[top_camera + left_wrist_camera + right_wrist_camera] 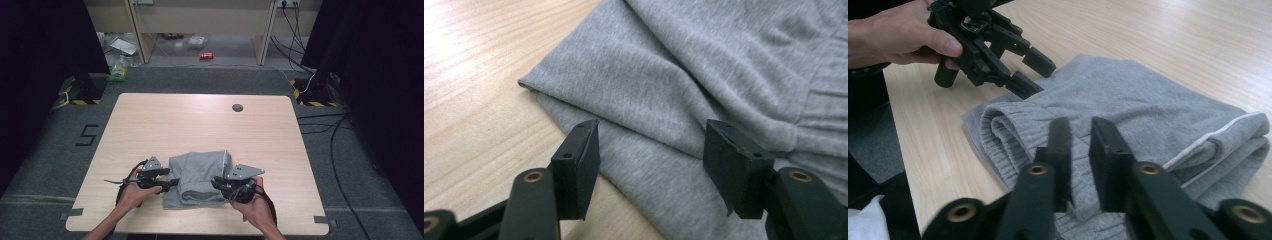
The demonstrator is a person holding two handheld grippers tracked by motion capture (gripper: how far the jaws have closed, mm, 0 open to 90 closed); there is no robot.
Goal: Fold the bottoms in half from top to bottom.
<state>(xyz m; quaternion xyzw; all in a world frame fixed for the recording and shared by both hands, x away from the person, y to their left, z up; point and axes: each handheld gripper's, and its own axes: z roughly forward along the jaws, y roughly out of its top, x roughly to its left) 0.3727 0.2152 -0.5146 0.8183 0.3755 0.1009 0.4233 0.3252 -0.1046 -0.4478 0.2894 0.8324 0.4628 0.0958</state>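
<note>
From the high view, the folded grey garment (197,179) sat near the table's (150,125) front edge, a gripper either side. Left gripper (649,165) view: jaws wide apart, holding nothing, over the fabric edge. Right gripper (1079,160) view: jaws nearly closed, nothing pinched that I could see — a grab here might snag one layer and undo the fold.

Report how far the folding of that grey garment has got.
Done: the grey garment already lies folded into a compact bundle on the table. In hand: the left gripper is open at its edge; the right gripper, jaws slightly apart, sits above it, apparently gripping nothing. Left: perhaps a final fold or tidying.
</note>
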